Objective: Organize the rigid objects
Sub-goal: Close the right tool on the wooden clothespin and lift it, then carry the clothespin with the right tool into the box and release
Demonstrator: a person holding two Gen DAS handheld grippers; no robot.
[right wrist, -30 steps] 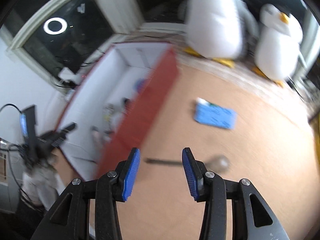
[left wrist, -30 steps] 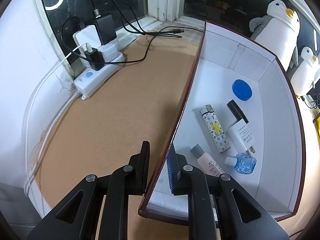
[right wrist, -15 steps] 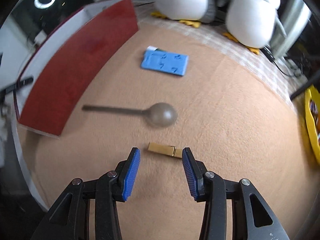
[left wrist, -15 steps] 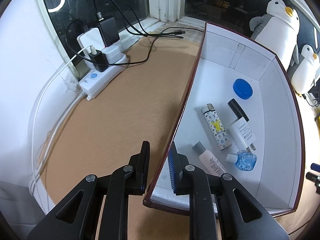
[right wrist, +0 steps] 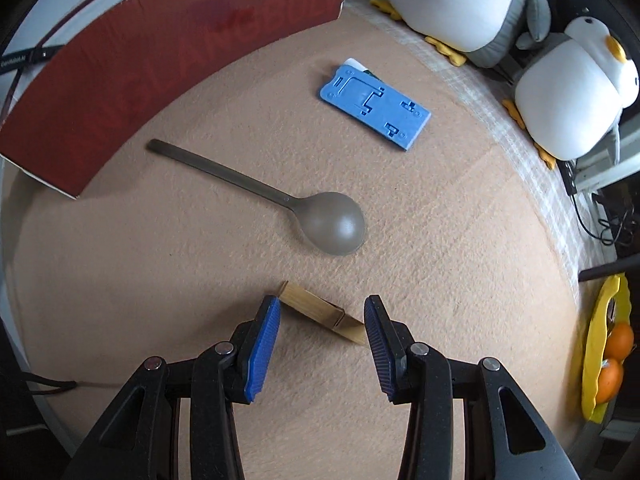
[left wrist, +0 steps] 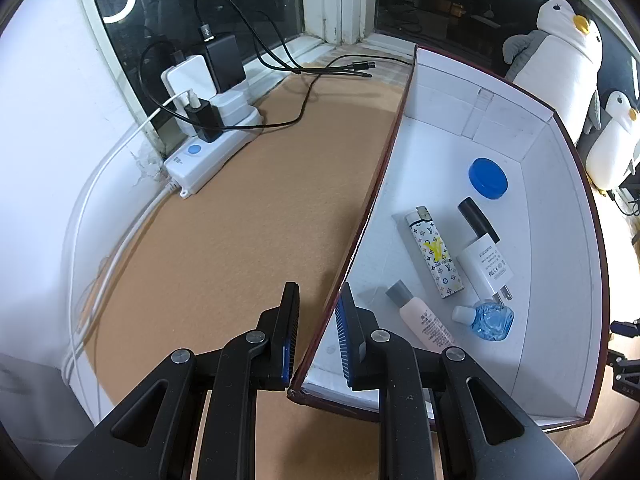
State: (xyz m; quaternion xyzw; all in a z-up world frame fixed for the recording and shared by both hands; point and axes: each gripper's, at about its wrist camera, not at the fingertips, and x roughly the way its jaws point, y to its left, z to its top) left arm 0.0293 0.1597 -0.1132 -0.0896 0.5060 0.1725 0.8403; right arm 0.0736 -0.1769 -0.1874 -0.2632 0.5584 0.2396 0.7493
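box: dark-red cardboard box with white inside (left wrist: 560, 264), left gripper (left wrist: 318, 332) clenched on its near wall | spoon: grey metal spoon (right wrist: 276, 200), on tan felt beside the box, handle toward box, bowl down-right | clothespin: small wooden clothespin (right wrist: 320, 312), flat, long axis slanting upper-left to lower-right, between parted, untouching fingers of right gripper (right wrist: 322, 322)

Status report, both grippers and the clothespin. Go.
Left gripper shut on box wall. Right gripper open, straddling wooden clothespin on the mat. Spoon beyond, clear of it.
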